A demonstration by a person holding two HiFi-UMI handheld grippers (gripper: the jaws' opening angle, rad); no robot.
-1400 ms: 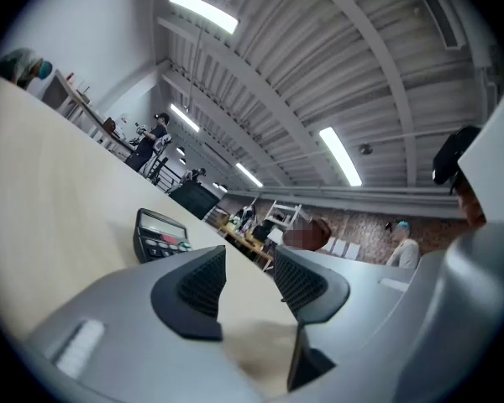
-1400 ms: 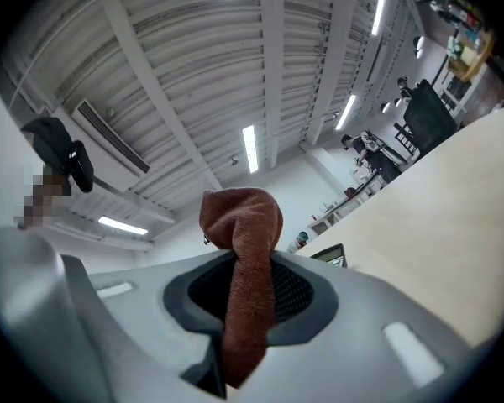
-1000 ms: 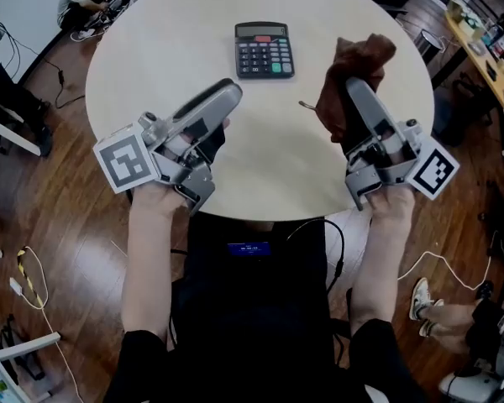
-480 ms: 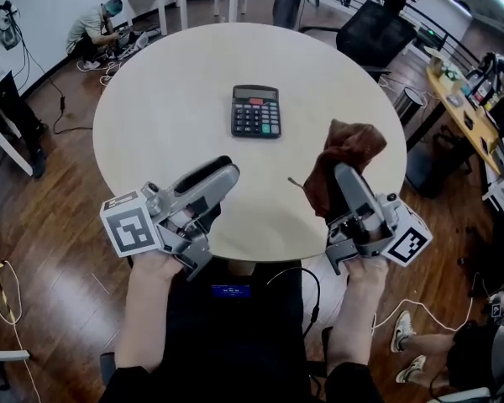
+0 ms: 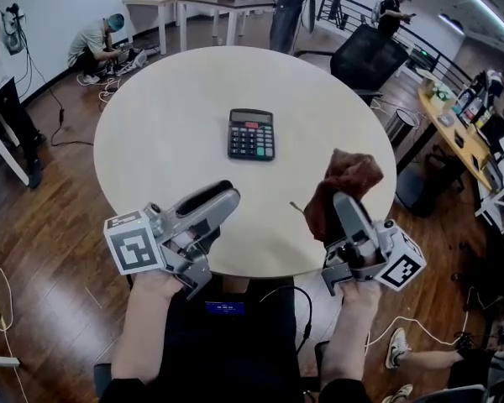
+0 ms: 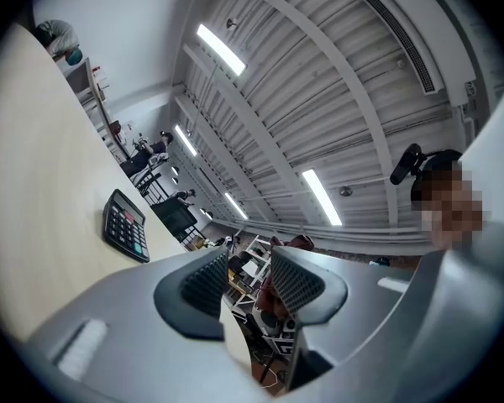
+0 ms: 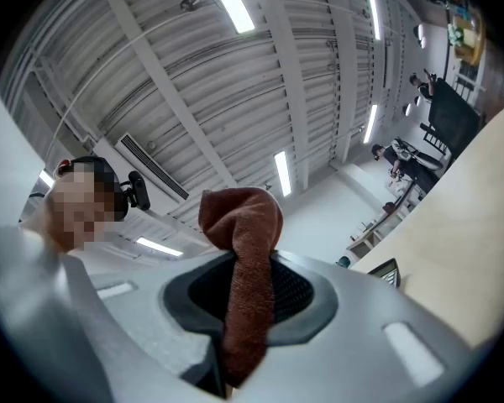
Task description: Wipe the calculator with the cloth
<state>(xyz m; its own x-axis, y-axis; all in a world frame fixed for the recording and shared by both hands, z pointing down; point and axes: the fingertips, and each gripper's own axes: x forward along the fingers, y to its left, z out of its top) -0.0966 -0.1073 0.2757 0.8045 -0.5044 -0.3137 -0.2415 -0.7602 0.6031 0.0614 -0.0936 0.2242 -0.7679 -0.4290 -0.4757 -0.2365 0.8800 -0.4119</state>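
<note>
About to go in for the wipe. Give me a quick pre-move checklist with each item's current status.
1. Cloth gripped by the right gripper: ok, pinched between its fingers and bunched above them.
2. Calculator reachable: ok, lying flat near the middle of the table, with nothing standing between it and the cloth.
3. Cloth on calculator: not ok, they are apart; the cloth is held up near the table's near edge.
4. Left gripper free: ok, fingers apart with nothing between them, though they have just been closing slightly.
5. Where the calculator is dirty: cannot tell.
</note>
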